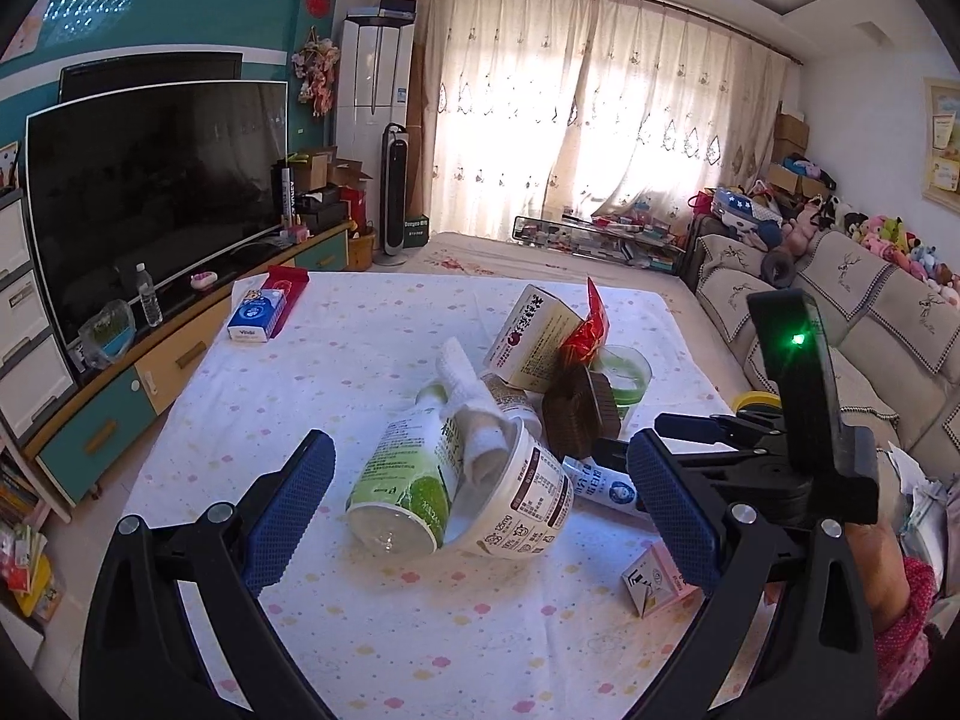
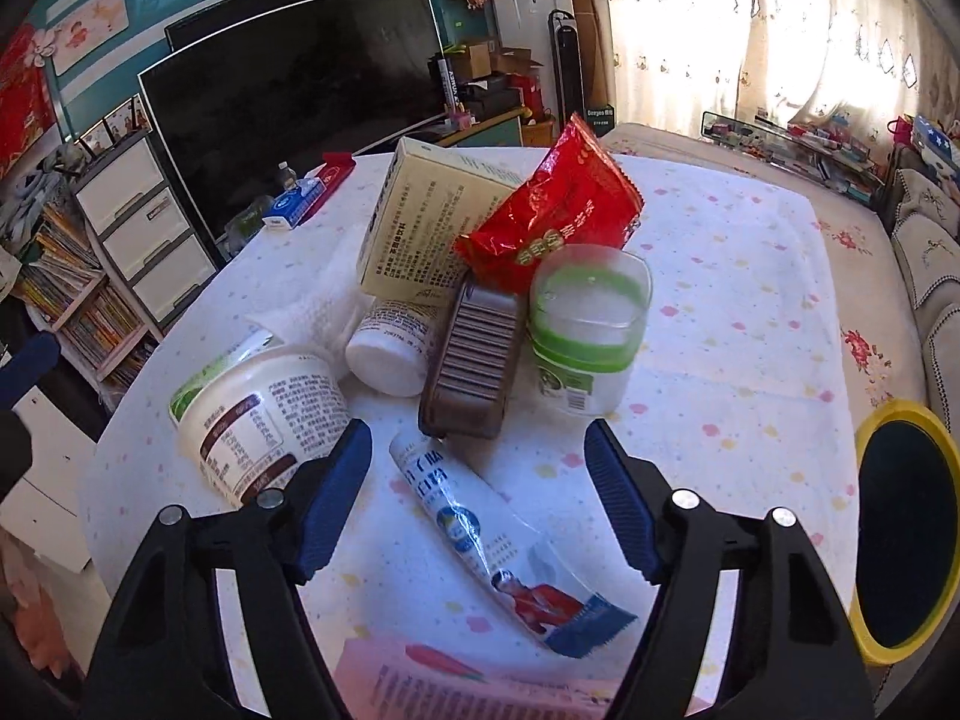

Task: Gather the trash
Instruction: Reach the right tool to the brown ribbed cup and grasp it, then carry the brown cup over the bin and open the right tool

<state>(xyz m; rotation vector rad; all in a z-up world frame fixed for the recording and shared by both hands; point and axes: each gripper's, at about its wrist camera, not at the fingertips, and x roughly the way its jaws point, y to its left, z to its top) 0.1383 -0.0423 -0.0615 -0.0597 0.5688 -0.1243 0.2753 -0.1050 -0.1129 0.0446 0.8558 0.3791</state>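
A heap of trash lies on the flowered tablecloth [image 1: 336,360]. It holds a white yogurt cup [image 1: 528,498] [image 2: 264,414] on its side, a green-labelled clear bottle [image 1: 402,480], a rolled paper towel [image 1: 474,414], a cream carton [image 2: 420,228], a red wrapper [image 2: 558,222], a brown ribbed tray [image 2: 474,354] and a green-banded clear cup [image 2: 588,324]. My left gripper [image 1: 480,456] stands open, low in front of the yogurt cup and bottle, holding nothing. My right gripper [image 2: 477,438] is open just above a white-blue toothpaste tube [image 2: 474,534], not touching it.
A yellow-rimmed bin [image 2: 906,540] sits off the table's right side. A small pink box [image 1: 654,579] lies near the front edge. A blue tissue pack [image 1: 258,315] and a red box [image 1: 288,288] are at the far left corner. A TV [image 1: 156,192] stands left, a sofa [image 1: 840,312] right.
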